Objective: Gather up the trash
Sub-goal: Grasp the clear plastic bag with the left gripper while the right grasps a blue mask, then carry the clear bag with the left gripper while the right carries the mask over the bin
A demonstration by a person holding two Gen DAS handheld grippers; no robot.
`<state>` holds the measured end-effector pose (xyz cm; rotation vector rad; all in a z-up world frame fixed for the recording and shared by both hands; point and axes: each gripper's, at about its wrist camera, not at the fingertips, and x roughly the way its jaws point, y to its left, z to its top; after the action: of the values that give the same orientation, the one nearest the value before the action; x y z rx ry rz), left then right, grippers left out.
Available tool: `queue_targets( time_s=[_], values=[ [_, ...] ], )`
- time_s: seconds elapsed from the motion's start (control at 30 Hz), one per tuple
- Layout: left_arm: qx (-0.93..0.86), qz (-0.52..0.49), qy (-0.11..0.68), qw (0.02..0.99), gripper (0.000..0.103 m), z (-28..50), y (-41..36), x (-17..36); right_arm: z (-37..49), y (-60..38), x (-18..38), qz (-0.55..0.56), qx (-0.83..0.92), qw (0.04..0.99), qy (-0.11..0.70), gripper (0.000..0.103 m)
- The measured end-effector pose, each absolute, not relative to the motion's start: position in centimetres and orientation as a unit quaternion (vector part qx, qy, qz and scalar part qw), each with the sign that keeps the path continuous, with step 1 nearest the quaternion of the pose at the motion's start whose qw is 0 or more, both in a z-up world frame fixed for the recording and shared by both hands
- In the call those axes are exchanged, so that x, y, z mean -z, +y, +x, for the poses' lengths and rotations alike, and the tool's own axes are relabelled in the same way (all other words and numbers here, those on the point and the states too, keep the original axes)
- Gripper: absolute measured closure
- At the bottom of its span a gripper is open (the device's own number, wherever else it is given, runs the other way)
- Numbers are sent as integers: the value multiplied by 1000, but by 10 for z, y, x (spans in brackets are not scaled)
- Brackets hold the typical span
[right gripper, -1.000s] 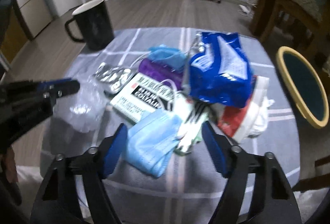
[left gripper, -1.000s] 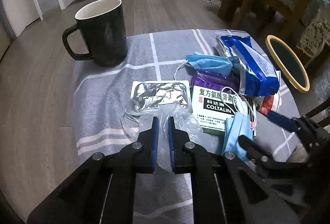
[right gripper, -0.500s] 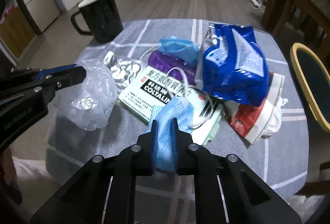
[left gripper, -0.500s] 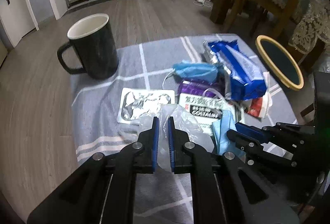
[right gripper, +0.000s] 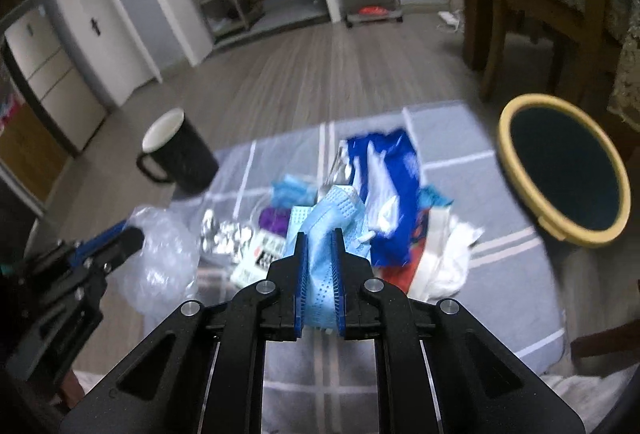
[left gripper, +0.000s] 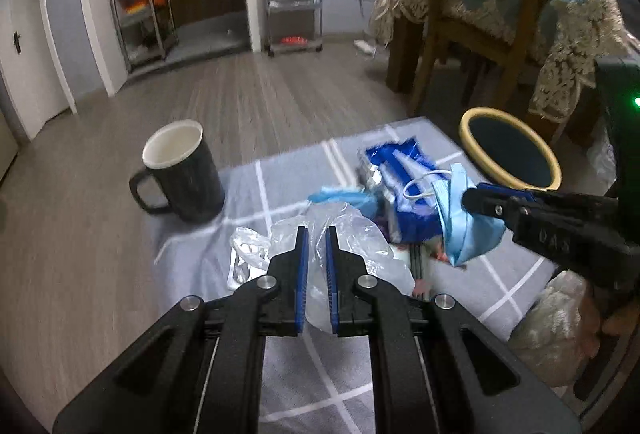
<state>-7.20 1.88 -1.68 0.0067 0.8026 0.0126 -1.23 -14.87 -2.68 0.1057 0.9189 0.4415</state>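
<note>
My left gripper [left gripper: 316,234] is shut on a crumpled clear plastic bag [left gripper: 356,234], held above the table; it also shows in the right wrist view [right gripper: 160,258]. My right gripper [right gripper: 319,238] is shut on a light blue face mask [right gripper: 332,210], lifted off the pile; the mask also shows in the left wrist view [left gripper: 460,218]. A trash pile stays on the grey checked tablecloth [right gripper: 500,274]: a blue snack bag [right gripper: 392,186], a second blue mask [right gripper: 292,190], a foil blister pack [right gripper: 228,234] and a medicine box [right gripper: 260,258].
A black mug [left gripper: 184,170] stands at the table's back left. A round bin with a yellow rim [right gripper: 564,170] sits right of the table. A wooden chair [left gripper: 472,30] and a draped table stand behind it. White paper [right gripper: 448,250] lies by the snack bag.
Both grippers have risen from the table. The right one closed on the blue mask and lifted it. The left one lifted the plastic bag.
</note>
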Motion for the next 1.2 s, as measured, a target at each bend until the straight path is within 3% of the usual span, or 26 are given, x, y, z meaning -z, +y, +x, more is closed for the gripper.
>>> queue_targets(
  time_s=[0.7, 1.2],
  values=[
    [36, 23, 326, 944, 95, -63, -21, -22, 40, -254, -82, 66, -158, 926, 335, 92],
    [81, 51, 294, 951, 95, -46, -84, -45, 77, -336, -62, 102, -102, 926, 349, 92]
  ],
)
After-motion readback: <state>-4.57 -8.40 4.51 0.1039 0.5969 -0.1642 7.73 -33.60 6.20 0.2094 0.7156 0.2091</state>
